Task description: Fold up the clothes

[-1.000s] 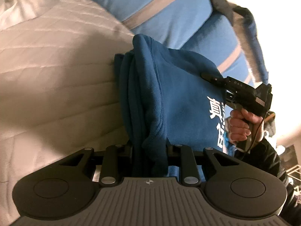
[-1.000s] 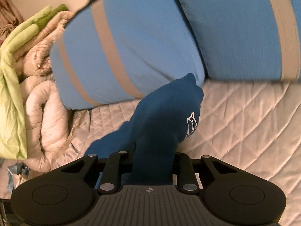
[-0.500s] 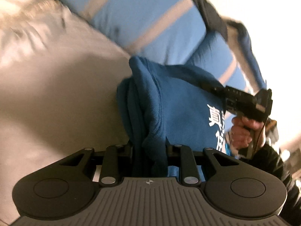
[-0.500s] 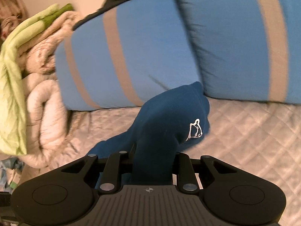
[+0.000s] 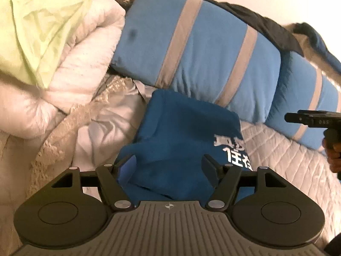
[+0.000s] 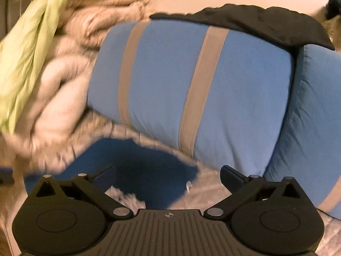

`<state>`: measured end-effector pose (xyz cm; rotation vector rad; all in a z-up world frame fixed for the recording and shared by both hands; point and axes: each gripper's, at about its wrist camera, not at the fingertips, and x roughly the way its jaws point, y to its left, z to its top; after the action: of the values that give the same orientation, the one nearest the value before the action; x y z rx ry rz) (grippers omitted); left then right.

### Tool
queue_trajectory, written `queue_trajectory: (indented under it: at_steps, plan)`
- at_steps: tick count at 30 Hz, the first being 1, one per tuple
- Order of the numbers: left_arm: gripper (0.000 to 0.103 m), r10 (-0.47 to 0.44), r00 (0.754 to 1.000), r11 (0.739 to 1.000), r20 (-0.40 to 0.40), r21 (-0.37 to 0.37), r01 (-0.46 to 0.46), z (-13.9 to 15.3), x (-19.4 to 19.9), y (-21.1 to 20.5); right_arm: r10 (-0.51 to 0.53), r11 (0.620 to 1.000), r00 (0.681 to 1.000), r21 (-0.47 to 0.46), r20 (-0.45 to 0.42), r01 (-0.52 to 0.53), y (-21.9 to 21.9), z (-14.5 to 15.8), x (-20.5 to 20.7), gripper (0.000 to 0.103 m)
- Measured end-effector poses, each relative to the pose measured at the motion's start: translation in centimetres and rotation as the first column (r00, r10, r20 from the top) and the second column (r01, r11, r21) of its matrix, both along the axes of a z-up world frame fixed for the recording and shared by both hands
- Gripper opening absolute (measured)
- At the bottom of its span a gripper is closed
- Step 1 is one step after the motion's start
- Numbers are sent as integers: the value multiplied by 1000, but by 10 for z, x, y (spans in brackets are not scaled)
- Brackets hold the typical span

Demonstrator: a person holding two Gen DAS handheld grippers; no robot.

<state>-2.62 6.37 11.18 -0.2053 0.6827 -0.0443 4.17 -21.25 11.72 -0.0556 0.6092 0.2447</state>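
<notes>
A folded dark blue garment (image 5: 183,140) with white printed characters lies on the quilted bed (image 5: 298,162), just in front of the striped blue pillows. My left gripper (image 5: 169,163) is open, its jaws spread on either side of the garment's near edge. My right gripper (image 6: 168,177) is open and empty, above and behind the garment (image 6: 149,170), which shows blurred below it. The right gripper also shows at the right edge of the left wrist view (image 5: 313,119), held in a hand.
Two blue pillows with grey stripes (image 5: 204,53) (image 6: 191,85) stand against the wall. A dark cloth (image 6: 255,23) lies on top of them. A heap of white and beige bedding with a light green sheet (image 5: 42,32) (image 6: 32,42) lies to the left.
Both grippers were shut on the blue garment and have let it go. The garment now lies on the bed by the pillows, and both grippers have opened and drawn back.
</notes>
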Motion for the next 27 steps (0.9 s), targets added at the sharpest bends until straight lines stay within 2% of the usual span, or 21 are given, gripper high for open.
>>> queue_trajectory:
  at_steps: [4, 11, 17, 23, 27]
  plan:
    - [68, -14, 1000, 1000, -15, 22, 15, 1, -7, -13, -17, 998, 1000, -59, -22, 15, 2, -3, -25, 103]
    - [70, -17, 1000, 990, 11, 142, 16, 15, -19, -38, -77, 996, 996, -41, -39, 75, 1, 12, -65, 103]
    - [72, -14, 997, 953, 74, 303, -9, 39, -29, -67, -95, 994, 995, -55, 15, 96, -5, 33, -97, 103]
    - [75, -43, 988, 917, 147, 399, -20, 64, -35, -88, -115, 992, 991, -49, 74, 118, -20, 61, -122, 103]
    - [75, -82, 983, 903, 162, 430, 4, 79, -38, -98, -122, 990, 986, -49, 113, 128, -35, 80, -140, 103]
